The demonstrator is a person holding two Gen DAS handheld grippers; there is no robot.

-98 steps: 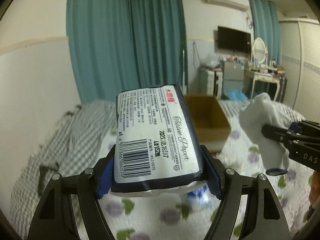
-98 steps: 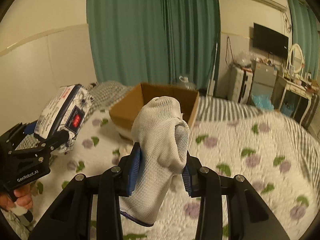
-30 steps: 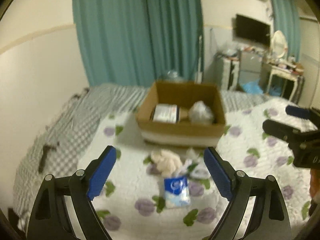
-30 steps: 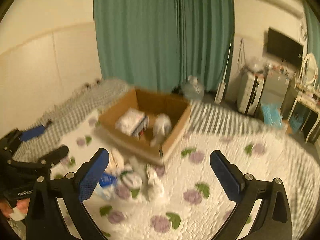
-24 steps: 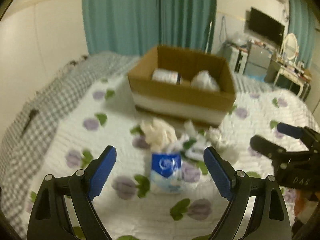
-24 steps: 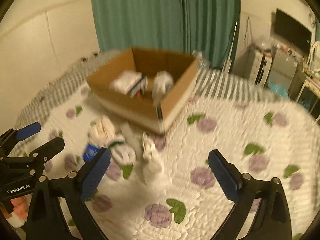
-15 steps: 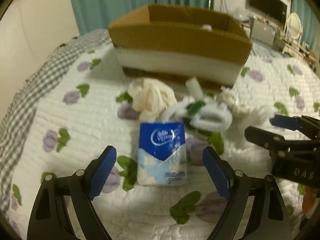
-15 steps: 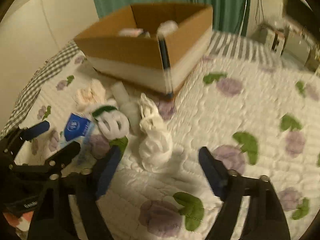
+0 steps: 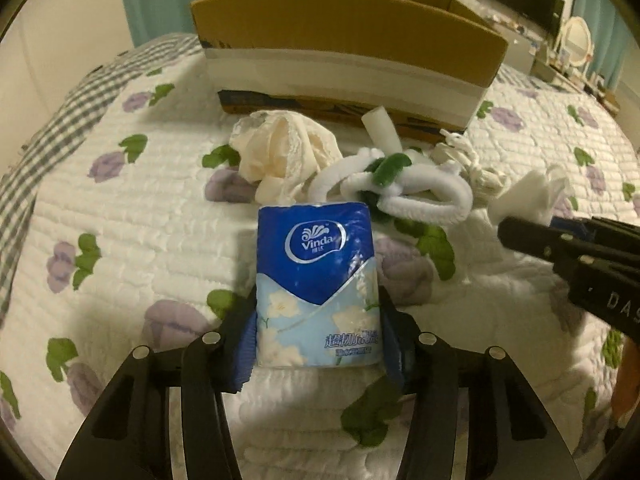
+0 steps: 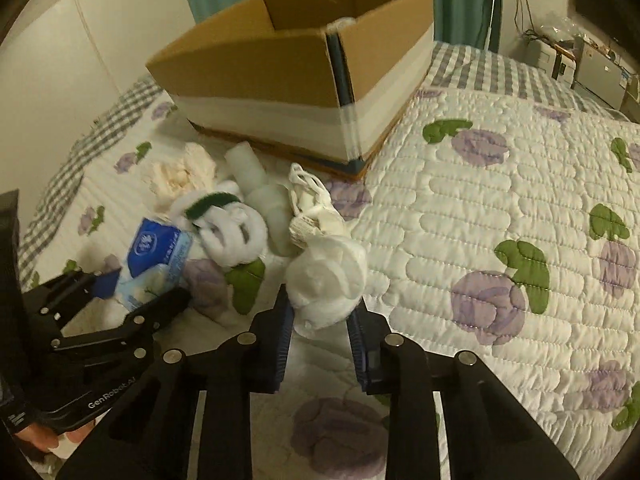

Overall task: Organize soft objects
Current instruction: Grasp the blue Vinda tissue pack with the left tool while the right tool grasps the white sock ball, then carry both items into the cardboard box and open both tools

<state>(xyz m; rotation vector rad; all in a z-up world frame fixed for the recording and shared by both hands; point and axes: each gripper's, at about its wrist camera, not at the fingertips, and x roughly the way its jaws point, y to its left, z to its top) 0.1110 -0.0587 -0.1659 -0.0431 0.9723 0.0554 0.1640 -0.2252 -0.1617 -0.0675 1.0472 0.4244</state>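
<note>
Both grips seating in front of the cardboard box: left gripper closing on the tissue pack, right gripper clamped on the white sock bundle; seat pads fully, lift straight, clear the box's near wall.

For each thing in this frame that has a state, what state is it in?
Left tool: jaws closing, pads against the tissue pack.
Right tool: shut on the white sock bundle.
Tissue pack: flat on the quilt, sealed.
White sock bundle: balled up, still on the quilt.
Cardboard box: open-topped, upright.
Cream cloth: crumpled, loose.
White-and-green loop: tangled, untouched.
</note>
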